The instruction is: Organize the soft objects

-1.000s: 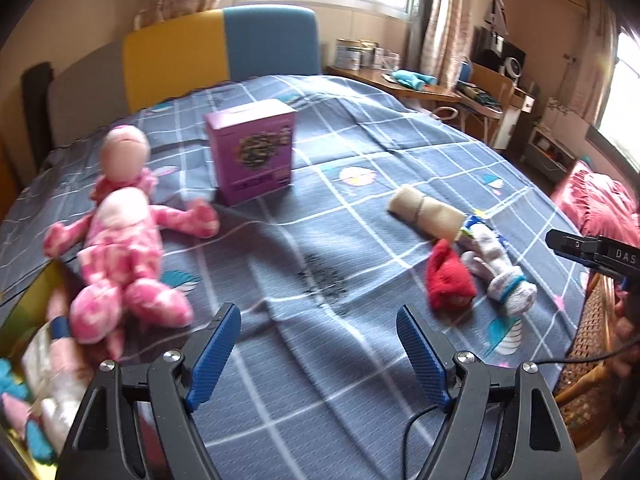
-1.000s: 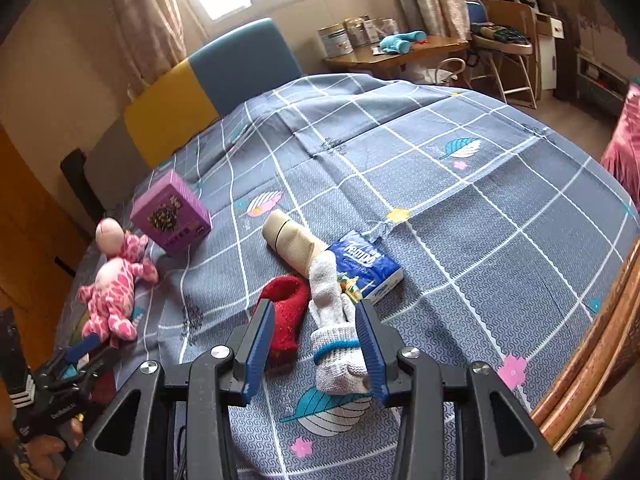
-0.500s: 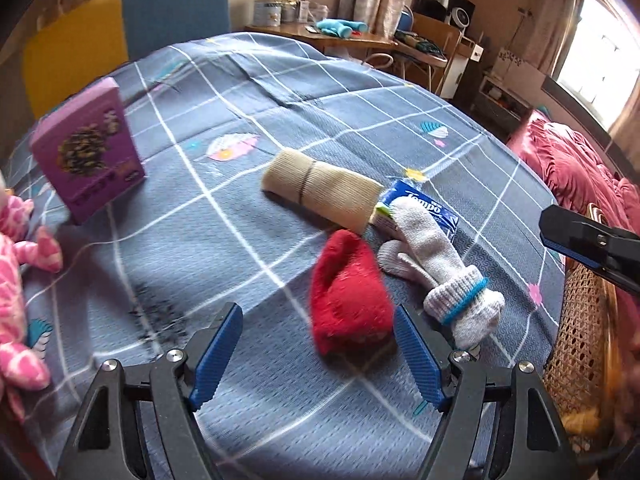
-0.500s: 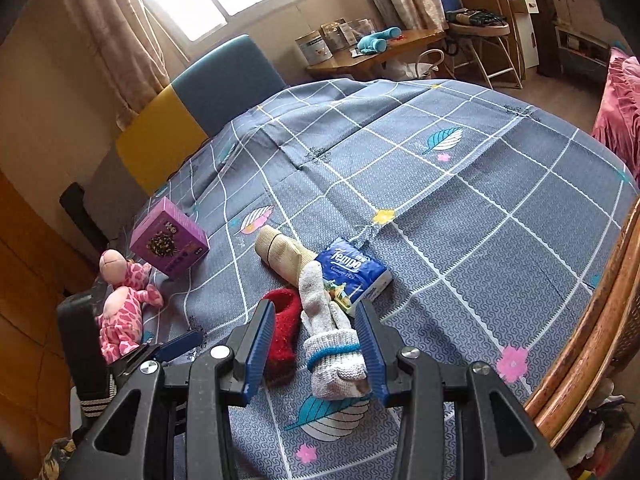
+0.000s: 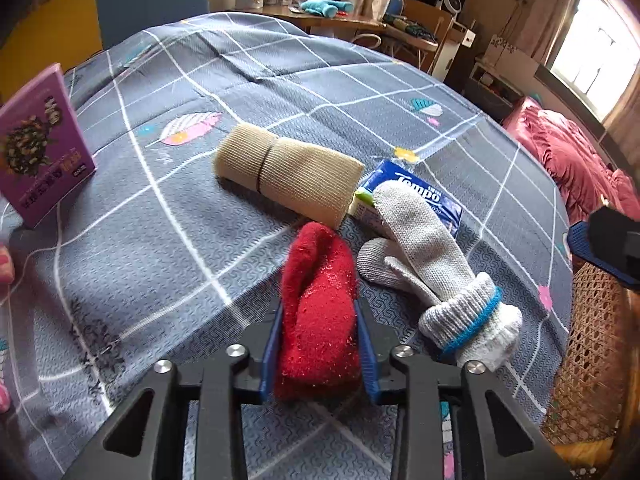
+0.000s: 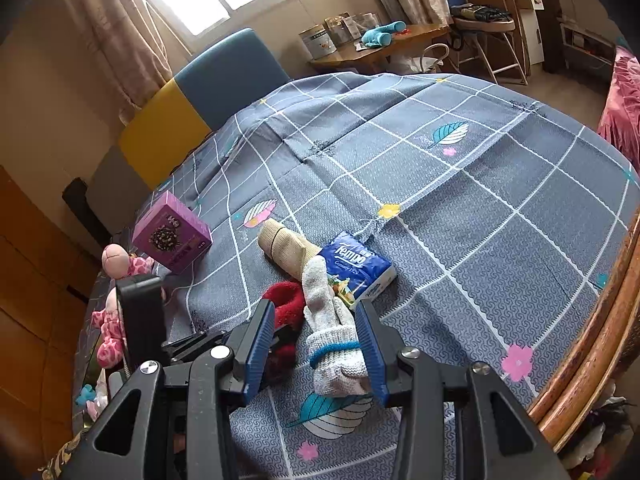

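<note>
A fluffy red sock lies on the blue checked cloth. My left gripper is shut on its near end, with both blue pads pressed into the fluff. In the right wrist view the sock shows beside that gripper's black housing. A grey knitted mitten with a blue cuff band lies just right of the sock. My right gripper hovers open above the mitten, its left pad clear of the cuff. One of its pads shows at the right edge.
A beige rolled cloth and a blue tissue pack lie behind the mitten. A purple box and a pink plush toy are at the left. The table's wooden rim curves along the right.
My left gripper has swung right and down from near the plush toy to the red sock, and its jaws have closed on the sock. The right gripper has stayed put.
</note>
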A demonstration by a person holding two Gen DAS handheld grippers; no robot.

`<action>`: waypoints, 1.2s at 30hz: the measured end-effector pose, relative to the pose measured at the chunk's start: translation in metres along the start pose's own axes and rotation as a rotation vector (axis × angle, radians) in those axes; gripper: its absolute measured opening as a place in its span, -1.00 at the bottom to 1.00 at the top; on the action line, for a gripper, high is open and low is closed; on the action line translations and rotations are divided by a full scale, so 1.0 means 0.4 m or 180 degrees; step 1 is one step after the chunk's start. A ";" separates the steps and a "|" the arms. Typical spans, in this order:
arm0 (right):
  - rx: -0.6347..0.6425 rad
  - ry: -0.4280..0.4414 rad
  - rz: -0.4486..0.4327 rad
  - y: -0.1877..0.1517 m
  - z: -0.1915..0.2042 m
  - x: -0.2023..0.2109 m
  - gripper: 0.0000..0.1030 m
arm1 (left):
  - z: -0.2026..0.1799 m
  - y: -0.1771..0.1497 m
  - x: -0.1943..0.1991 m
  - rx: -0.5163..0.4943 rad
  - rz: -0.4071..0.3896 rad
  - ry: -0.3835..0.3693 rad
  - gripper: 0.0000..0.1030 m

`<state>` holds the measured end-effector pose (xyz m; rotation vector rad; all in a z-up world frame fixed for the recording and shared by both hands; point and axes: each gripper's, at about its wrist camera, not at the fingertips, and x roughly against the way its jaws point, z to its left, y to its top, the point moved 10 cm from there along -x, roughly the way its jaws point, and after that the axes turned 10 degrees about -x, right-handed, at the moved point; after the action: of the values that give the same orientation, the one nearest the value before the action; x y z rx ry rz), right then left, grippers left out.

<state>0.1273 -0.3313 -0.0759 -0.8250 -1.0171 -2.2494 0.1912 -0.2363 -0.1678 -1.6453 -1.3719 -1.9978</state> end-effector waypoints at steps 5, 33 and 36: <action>0.0062 -0.0007 0.0055 -0.008 0.006 -0.005 -0.19 | 0.039 -0.025 0.084 0.0111 -0.0185 0.0014 -0.36; 0.0169 -0.0382 0.0516 -0.037 0.002 -0.066 -0.26 | 0.304 -0.346 0.235 0.0763 -0.0442 0.0891 -0.24; 0.0194 -0.0458 0.0573 -0.025 0.009 -0.076 -0.26 | 0.309 -0.348 0.235 0.0857 -0.0495 0.0803 -0.22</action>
<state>0.1420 -0.3163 -0.1001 -1.0215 -1.0273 -2.0222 0.1469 -0.0324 -0.1660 -1.1620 -1.6263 -1.9184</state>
